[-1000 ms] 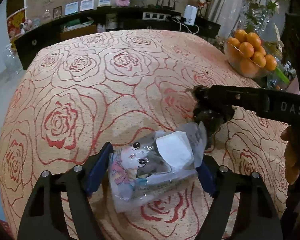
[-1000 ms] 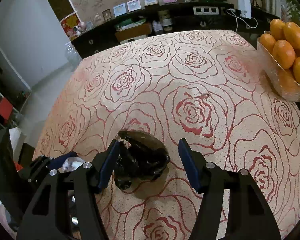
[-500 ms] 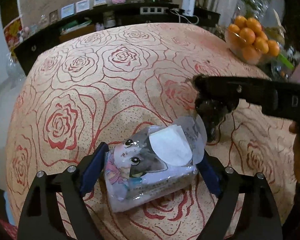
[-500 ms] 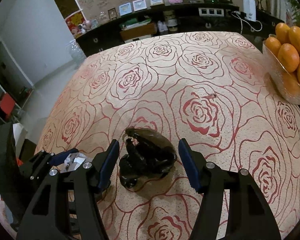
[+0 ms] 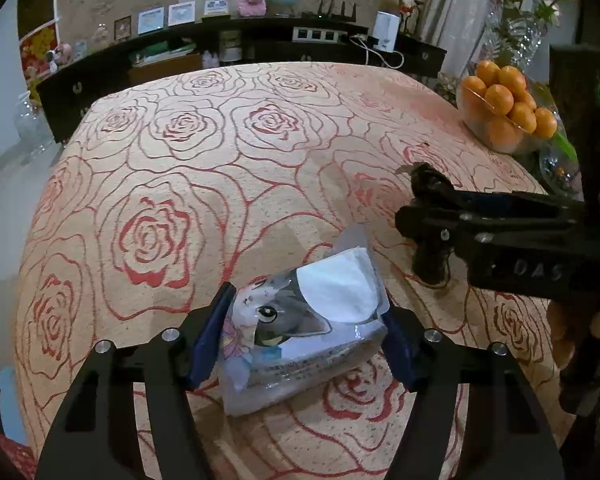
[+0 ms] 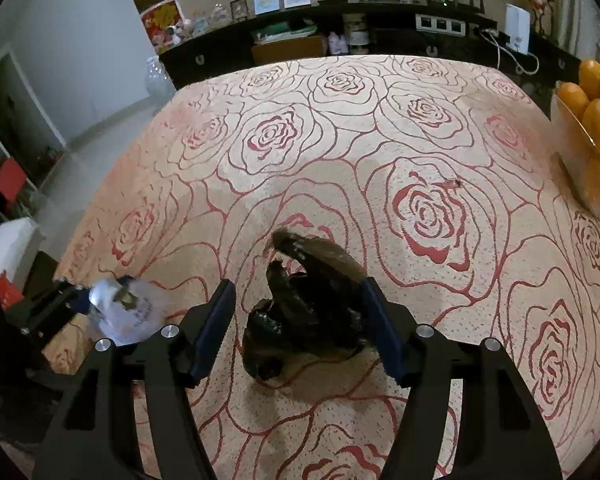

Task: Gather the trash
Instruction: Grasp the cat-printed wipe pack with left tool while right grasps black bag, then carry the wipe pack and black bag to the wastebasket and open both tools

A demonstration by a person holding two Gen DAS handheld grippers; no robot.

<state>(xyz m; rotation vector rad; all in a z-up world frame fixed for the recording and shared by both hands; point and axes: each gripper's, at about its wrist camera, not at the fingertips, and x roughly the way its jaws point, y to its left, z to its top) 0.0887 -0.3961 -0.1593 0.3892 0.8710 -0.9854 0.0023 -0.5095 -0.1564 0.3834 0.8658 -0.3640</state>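
A tissue pack with a cartoon cat print and a white sheet sticking out sits between the fingers of my left gripper, which is shut on it just above the rose-patterned table. The pack also shows in the right wrist view. A crumpled black plastic bag lies on the table between the fingers of my right gripper; the right finger touches it, the left finger stands apart. The bag and right gripper show in the left wrist view.
A glass bowl of oranges stands at the table's far right; it also shows in the right wrist view. A dark sideboard with frames and ornaments runs behind the table. A small dark speck lies on the cloth.
My left gripper has risen and pulled back a little with the tissue pack in it. My right gripper has moved forward around the black bag, its fingers a little closer.
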